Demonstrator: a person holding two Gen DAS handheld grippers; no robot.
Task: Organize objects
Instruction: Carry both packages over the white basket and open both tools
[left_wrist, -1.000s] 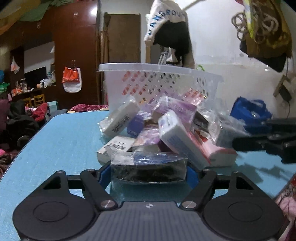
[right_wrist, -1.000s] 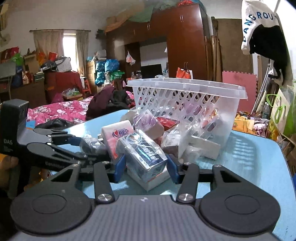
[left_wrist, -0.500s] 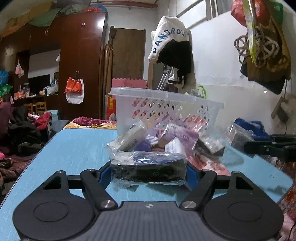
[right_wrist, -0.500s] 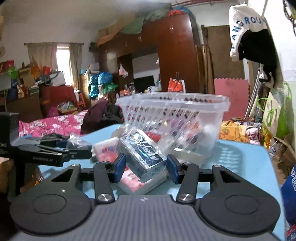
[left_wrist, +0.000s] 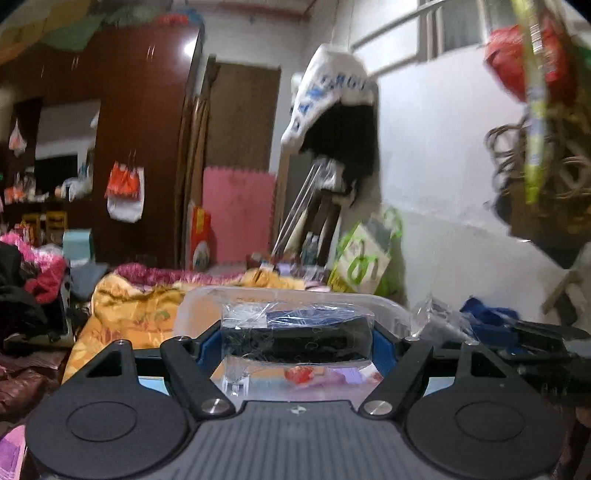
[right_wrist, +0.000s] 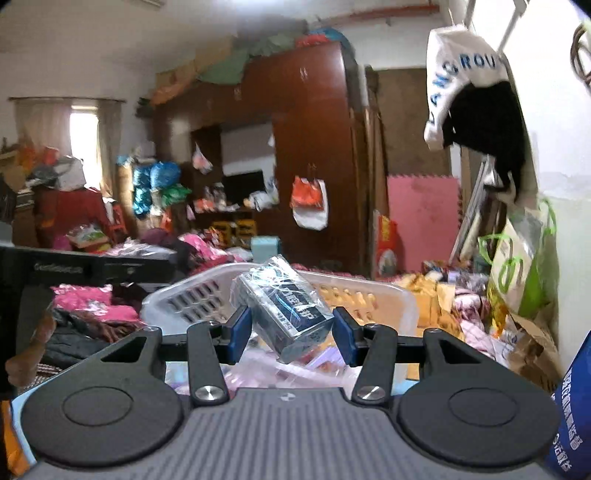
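Dark packet (left_wrist: 295, 341) in clear wrap sits clamped between the 2 blue pads of the left gripper (left_wrist: 293, 341), held level above the rim of the white basket (left_wrist: 207, 295). Blue box (right_wrist: 284, 314) in crinkled wrap, tilted, is pinched in the right gripper (right_wrist: 291, 330) over the same basket (right_wrist: 369, 291). More packets (right_wrist: 258, 369) lie below. Wardrobe (right_wrist: 314, 147) behind.
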